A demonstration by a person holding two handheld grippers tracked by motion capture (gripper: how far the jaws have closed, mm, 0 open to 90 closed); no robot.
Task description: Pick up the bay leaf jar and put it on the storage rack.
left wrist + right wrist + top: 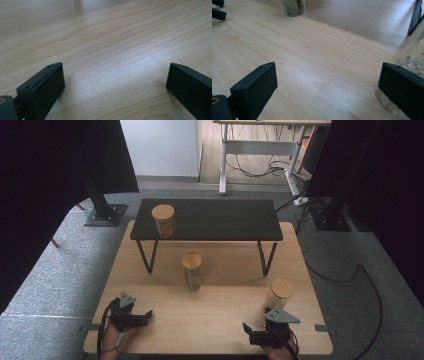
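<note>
Three glass jars with wooden lids stand in the high view. One jar point(163, 220) is on a black shelf point(220, 220); a second jar point(192, 270), holding leaves, stands mid-table; a third jar point(278, 295), holding grains, is near the right front. My left gripper point(148, 317) rests at the front left, pointing right. It is open over bare wood point(113, 82). My right gripper point(247, 333) lies at the front right, pointing left, just in front of the grain jar. It is open point(327, 82), with the grain jar point(409, 60) beside its right jaw and the leaf jar point(292, 7) far ahead.
The wooden table point(215, 315) carries the black shelf on thin legs point(148, 257) across its back half. A shelf leg point(415, 17) shows past the grain jar. The other gripper's jaws point(218, 11) appear far off at the upper left. Grey floor, cables and a stand base point(105, 215) surround the table.
</note>
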